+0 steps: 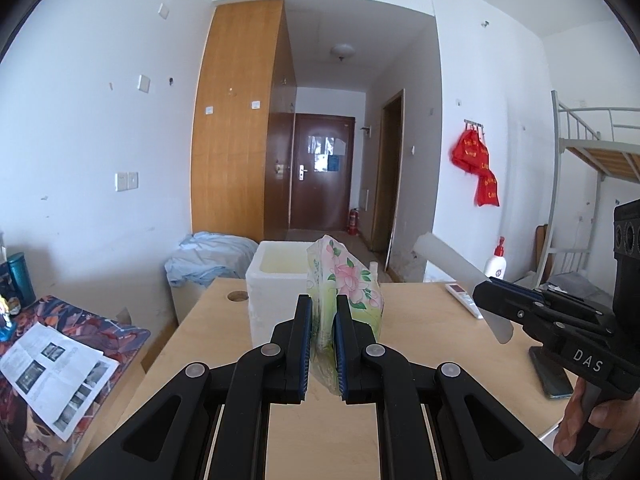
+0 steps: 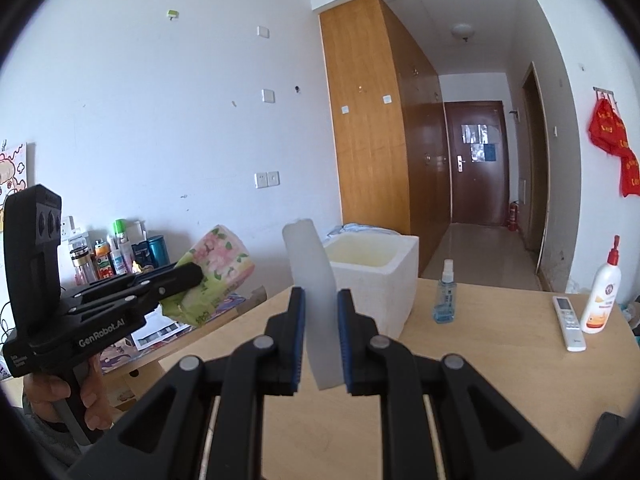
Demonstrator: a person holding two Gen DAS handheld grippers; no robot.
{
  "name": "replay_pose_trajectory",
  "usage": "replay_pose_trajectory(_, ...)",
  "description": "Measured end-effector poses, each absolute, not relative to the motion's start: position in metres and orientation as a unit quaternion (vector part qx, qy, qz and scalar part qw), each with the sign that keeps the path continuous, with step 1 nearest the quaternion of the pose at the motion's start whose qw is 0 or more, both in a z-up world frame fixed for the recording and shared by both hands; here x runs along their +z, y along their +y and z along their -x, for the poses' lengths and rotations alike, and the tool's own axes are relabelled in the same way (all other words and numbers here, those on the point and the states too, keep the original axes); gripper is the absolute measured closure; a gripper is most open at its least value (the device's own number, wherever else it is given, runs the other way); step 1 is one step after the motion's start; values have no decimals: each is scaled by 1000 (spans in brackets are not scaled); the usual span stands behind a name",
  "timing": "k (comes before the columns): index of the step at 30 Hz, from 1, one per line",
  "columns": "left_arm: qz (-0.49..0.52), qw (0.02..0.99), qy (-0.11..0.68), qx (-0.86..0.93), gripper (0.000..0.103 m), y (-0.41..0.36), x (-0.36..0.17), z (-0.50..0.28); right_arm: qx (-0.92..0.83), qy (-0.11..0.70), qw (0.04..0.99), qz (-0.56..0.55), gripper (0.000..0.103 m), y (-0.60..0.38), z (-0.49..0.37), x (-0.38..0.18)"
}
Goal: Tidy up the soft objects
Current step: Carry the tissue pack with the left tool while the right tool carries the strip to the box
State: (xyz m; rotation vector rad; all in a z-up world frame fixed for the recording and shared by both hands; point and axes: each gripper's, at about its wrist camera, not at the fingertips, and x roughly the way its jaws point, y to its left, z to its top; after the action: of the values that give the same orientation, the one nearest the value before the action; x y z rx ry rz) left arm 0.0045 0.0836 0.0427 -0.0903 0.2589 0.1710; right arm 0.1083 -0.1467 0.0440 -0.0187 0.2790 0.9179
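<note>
My left gripper (image 1: 323, 304) is shut on a floral tissue pack (image 1: 348, 280), pink and green, held above the wooden table (image 1: 224, 320) just in front of the white foam box (image 1: 276, 280). In the right wrist view the left gripper (image 2: 192, 274) holds the tissue pack (image 2: 220, 260) left of the foam box (image 2: 372, 268). My right gripper (image 2: 322, 300) is shut on a white foam strip (image 2: 316, 292), held upright before the box. The strip (image 1: 452, 268) also shows in the left wrist view, gripped by the right gripper (image 1: 484, 296).
On the table stand a small spray bottle (image 2: 445, 296), a remote control (image 2: 568, 322), a lotion pump bottle (image 2: 602, 296) and a phone (image 1: 550, 376). A side table at left holds papers (image 1: 52, 372) and bottles (image 2: 116, 252). Blue cloth (image 1: 212, 256) lies behind the table.
</note>
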Motion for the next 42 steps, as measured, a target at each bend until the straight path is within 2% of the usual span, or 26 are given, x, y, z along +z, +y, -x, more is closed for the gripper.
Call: replay_pose_trajectory(42, 55, 979, 176, 92, 92, 150, 41, -158, 425, 194, 884, 32, 84, -68, -230, 57)
